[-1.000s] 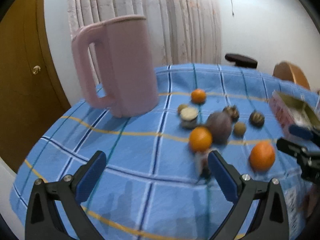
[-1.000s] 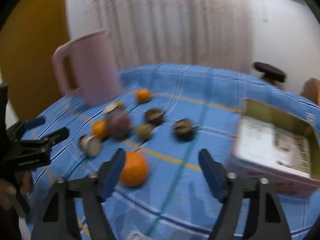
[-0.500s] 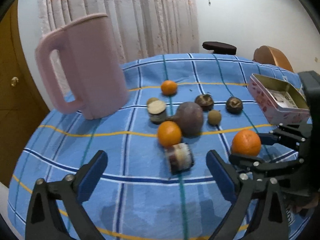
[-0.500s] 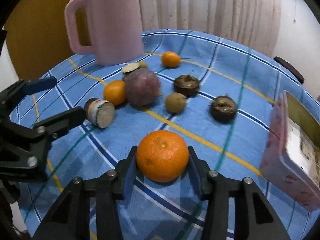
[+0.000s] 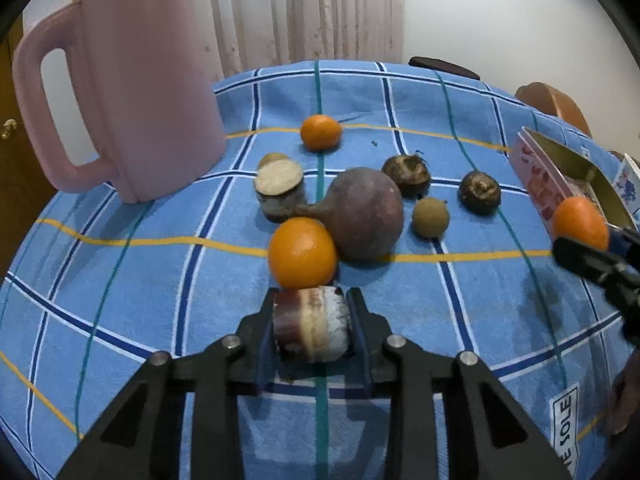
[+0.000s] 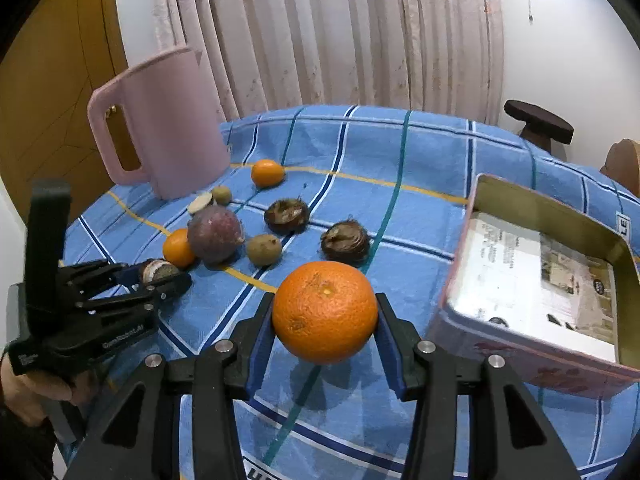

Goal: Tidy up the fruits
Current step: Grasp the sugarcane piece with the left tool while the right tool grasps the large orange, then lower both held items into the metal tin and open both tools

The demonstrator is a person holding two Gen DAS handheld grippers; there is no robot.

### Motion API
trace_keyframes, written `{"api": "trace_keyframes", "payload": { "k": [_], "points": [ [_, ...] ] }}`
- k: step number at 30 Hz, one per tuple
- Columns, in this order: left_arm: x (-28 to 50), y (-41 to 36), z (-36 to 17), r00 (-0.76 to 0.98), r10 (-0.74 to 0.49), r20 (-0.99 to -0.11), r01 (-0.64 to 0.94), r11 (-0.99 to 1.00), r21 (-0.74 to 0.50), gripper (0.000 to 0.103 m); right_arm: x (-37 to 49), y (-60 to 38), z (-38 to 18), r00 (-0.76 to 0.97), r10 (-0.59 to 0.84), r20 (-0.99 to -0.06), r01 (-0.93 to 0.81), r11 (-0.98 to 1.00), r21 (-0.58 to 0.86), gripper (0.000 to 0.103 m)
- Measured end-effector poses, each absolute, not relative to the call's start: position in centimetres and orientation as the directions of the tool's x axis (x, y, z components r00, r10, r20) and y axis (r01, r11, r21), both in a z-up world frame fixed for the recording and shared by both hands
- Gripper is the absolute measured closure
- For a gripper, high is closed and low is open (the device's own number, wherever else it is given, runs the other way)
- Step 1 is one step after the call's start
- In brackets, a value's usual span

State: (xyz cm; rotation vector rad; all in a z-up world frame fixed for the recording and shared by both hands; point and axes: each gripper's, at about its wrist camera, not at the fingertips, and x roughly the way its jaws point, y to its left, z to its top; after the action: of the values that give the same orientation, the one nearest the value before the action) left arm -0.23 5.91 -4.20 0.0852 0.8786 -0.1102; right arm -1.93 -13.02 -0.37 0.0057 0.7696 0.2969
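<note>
A round table under a blue checked cloth [image 5: 120, 264] fills both views, with a pleated curtain [image 6: 340, 32] and a white wall behind. Left wrist view: at lower centre the left gripper [image 5: 312, 324] pinches a short brown-and-white fruit chunk [image 5: 310, 328]; its jaws have just been closing, and both pads now press the chunk's sides. Just above the chunk lies a small orange [image 5: 302, 253], touching a large purple-brown fruit [image 5: 366, 214]. A second cut chunk [image 5: 279, 186] lies to the upper left of these, and two dark husked fruits [image 5: 406, 174] and a small tan fruit [image 5: 430, 217] to the right. Another small orange [image 5: 321, 132] sits near the top centre. A pink jug [image 5: 132, 80] stands upright at upper left. Right wrist view: at lower centre the right gripper [image 6: 324, 320] clamps a big orange [image 6: 325, 311] between its blue pads, raised clear of the cloth. At right, just beside the orange, is an open tin box [image 6: 500, 332] holding printed paper. At lower left a hand [image 6: 36, 384] holds the left gripper.
</note>
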Motion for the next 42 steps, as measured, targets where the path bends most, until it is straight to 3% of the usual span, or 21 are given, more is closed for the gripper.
{"api": "trace_keyframes", "payload": {
  "k": [5, 10, 15, 19, 24, 42],
  "points": [
    [-1.2, 5.0, -2.1, 0.697, -0.099, -0.710, 0.152, 0.988, 0.011, 0.069, -2.8, -15.9, 1.6, 0.754, 0.238, -0.612, -0.212, 0.970, 0.117, 0.054],
    [-1.8, 1.2, 1.4, 0.763, -0.215, -0.610, 0.248, 0.968, -0.030, 0.068, -2.8, -20.3, 3.0, 0.805, 0.158, -0.572, -0.108, 0.987, 0.121, 0.054],
    [-1.1, -4.0, 2.9, 0.754, -0.339, -0.563, 0.359, 0.930, -0.078, 0.068, -2.6, -25.3, 3.2, 0.825, 0.041, -0.564, 0.019, 0.995, 0.099, 0.054],
    [0.4, -8.9, 2.8, 0.691, -0.459, -0.559, 0.459, 0.875, -0.151, 0.068, -2.5, -28.9, 3.0, 0.819, -0.012, -0.574, 0.086, 0.991, 0.102, 0.054],
    [2.1, -13.6, 1.2, 0.621, -0.513, -0.592, 0.516, 0.837, -0.184, 0.068, -2.2, -31.6, 2.0, 0.792, -0.018, -0.611, 0.113, 0.987, 0.117, 0.054],
    [3.1, -17.3, -1.6, 0.586, -0.468, -0.661, 0.524, 0.841, -0.131, 0.067, -0.6, -31.7, -0.5, 0.739, 0.001, -0.674, 0.113, 0.986, 0.126, 0.053]
  ]
}}
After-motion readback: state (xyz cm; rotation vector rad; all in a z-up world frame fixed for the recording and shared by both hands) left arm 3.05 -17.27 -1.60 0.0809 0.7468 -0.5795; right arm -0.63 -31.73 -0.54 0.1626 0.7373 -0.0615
